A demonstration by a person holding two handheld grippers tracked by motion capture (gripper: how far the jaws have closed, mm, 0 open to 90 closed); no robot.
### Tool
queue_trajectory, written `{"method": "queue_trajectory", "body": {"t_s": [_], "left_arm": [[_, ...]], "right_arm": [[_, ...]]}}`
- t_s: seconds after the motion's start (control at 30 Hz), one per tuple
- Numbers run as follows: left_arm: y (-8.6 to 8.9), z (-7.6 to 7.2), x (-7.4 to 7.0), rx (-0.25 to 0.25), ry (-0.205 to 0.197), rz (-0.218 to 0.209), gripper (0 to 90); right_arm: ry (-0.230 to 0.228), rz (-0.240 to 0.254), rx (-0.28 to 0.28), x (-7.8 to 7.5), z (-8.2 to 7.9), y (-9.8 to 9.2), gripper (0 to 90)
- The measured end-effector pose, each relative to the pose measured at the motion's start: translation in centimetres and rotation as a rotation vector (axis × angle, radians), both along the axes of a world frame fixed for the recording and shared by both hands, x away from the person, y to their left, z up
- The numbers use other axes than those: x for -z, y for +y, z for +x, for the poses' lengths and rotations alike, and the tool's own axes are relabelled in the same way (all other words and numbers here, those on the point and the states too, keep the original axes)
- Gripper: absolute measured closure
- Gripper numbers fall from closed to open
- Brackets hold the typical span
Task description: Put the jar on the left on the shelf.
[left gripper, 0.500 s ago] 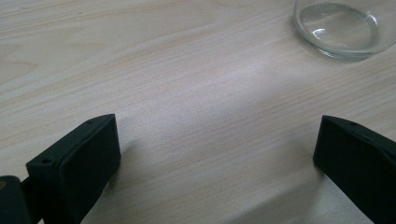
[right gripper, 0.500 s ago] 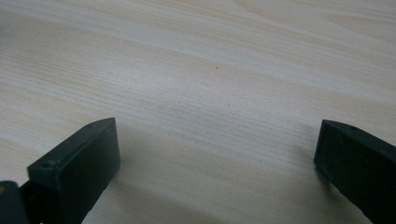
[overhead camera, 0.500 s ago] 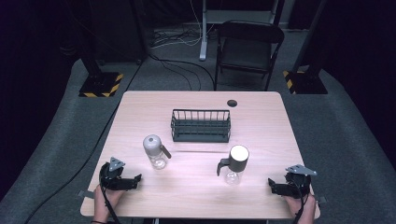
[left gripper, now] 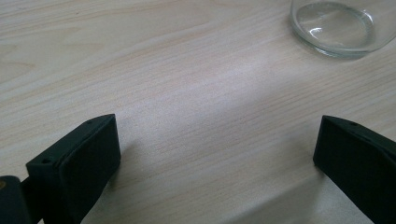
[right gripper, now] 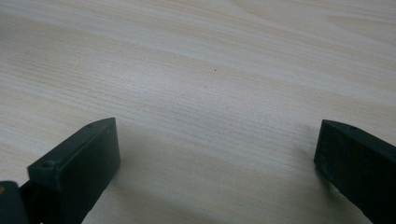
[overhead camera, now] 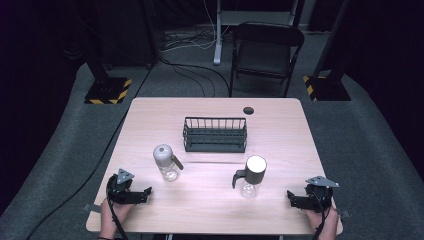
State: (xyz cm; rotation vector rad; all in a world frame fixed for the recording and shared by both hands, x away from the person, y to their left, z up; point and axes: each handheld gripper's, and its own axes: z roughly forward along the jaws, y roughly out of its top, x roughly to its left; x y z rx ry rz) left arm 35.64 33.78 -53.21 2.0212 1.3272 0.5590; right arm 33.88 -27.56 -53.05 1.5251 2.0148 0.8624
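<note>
Two clear glass bottles stand upright on the wooden table (overhead camera: 210,200). One has a grey lid (overhead camera: 165,162) and stands left of centre; its glass base (left gripper: 338,25) shows at the top right of the left gripper view. The other has a white lid and black handle (overhead camera: 252,176), right of centre. My left gripper (overhead camera: 145,192) rests near the front left edge, jaws wide apart, nothing between them (left gripper: 217,154). My right gripper (overhead camera: 291,198) lies near the front right corner, also open over bare wood (right gripper: 217,154).
A black wire rack (overhead camera: 215,134) stands behind the bottles at mid-table. A dark round hole (overhead camera: 248,110) sits near the far edge. A black folding chair (overhead camera: 266,50) stands beyond the table, with cables and striped stand bases on the grey floor.
</note>
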Motion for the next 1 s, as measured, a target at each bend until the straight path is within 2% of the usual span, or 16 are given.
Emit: {"method": "queue_trajectory", "body": {"t_s": [0.2, 0.27, 0.47, 0.57, 0.73, 1.0], "left_arm": [[0.0, 0.0, 0.0, 0.001, 0.000, -0.002, 0.4], [0.1, 0.0, -0.1, 0.004, -0.012, -0.004, 0.4], [0.3, -0.2, -0.4, -0.006, -0.040, -0.042, 0.4], [-0.1, -0.2, -0.7, 0.001, -0.052, -0.029, 0.4], [-0.6, -0.4, -1.1, 0.024, -0.072, -0.029, 0.4], [-1.5, -0.2, -1.6, 0.057, -0.076, -0.013, 0.4]], "right_arm": [[0.000, 0.001, 0.000, 0.0, 0.0, 0.0, 0.0], [-0.001, 0.000, 0.001, 0.0, 0.0, 0.0, 0.0], [-0.001, 0.000, 0.001, 0.0, -0.1, 0.0, 0.0], [-0.001, 0.001, 0.001, 0.0, -0.1, 0.0, 0.0], [-0.001, 0.001, 0.001, 0.0, -0.1, 0.0, 0.0], [0.000, 0.000, -0.011, 0.0, -0.1, 0.0, 0.0]]}}
